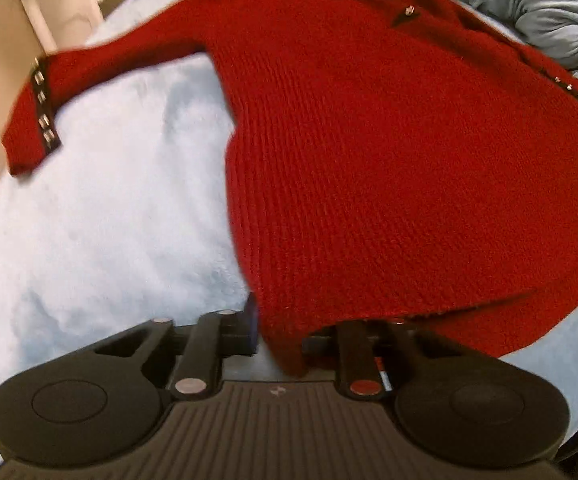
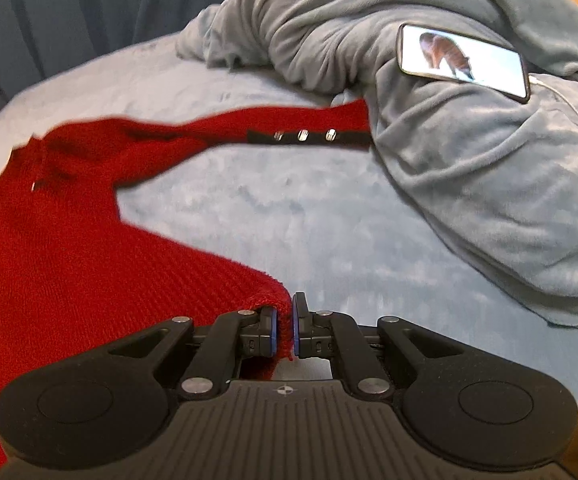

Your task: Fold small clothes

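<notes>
A red knit sweater lies spread on a pale blue fleece bed cover. Its left sleeve with a black studded cuff stretches out to the left. My left gripper is shut on the hem's left corner, and the cloth drapes over its right finger. In the right wrist view the sweater lies at the left, and its other sleeve with a studded strip reaches toward a crumpled blanket. My right gripper is shut on the hem's right corner.
A crumpled grey-blue blanket is heaped at the back right, with a lit phone and a white cable on it. A beige wall or furniture stands at the left of the bed. Dark curtain behind.
</notes>
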Demonstrator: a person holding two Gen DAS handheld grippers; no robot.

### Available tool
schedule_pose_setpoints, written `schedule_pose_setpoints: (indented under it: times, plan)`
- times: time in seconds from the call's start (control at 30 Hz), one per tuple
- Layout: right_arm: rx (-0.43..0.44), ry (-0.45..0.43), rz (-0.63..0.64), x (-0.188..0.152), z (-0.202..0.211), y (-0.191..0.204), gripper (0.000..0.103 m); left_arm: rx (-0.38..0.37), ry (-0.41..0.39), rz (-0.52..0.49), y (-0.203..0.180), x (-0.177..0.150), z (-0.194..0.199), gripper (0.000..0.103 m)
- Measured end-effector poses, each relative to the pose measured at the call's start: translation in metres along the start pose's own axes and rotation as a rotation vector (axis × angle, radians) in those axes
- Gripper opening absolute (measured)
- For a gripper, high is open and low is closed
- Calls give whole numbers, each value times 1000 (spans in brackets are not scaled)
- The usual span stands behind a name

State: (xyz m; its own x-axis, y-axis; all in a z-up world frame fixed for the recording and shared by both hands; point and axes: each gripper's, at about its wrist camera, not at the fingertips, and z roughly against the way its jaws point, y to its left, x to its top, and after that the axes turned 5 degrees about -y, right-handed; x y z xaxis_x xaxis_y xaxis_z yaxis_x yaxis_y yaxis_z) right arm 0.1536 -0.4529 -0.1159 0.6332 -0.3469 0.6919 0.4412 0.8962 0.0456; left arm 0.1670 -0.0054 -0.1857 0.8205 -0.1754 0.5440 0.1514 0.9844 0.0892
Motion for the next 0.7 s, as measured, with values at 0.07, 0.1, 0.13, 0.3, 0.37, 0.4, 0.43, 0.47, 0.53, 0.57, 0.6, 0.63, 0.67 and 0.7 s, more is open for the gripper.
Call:
schedule_pose_setpoints:
  times: [0.07,0.1,0.13,0.3,0.37,0.4,0.43,0.47,0.53,0.57,0.6,0.63,0.67,0.7]
  plan:
    - [31,-15,32,-3,19,1,6,7,-52,-23,11,4,21,14]
    - [49,-27,54,-4,30,1,6,5,-74,-27,17,7,33,13]
    - [71,-37,78,-5,45,0,6,14,-98,-31,26,9,48,12]
    - [156,-47,150,-26,113,-9,6,81,-161,-6,82,4,104,11]
    - [142,-33,177,-44,123,-13,6,101,-136,6,93,-11,105,11]
    - [130,-8,184,-55,120,-14,6,99,-112,9,95,-18,101,11]
    - [114,23,195,-68,113,-15,6,101,-89,1,93,-28,97,11]
    - [95,58,213,-81,102,-15,6,106,-62,-13,91,-36,83,11]
    - [67,135,222,-101,82,-14,6,97,-4,-50,77,-49,60,12]
    - [65,164,221,-108,75,-13,6,107,4,-76,70,-54,55,12]
    - [60,172,229,-114,73,-11,6,126,-5,-110,63,-57,54,12]
    - [56,164,245,-117,75,-9,6,138,-26,-142,57,-58,57,12]
    - [61,151,265,-118,80,-7,6,135,-48,-154,56,-59,63,12]
    - [65,143,279,-116,84,-6,6,127,-60,-155,56,-56,64,12]
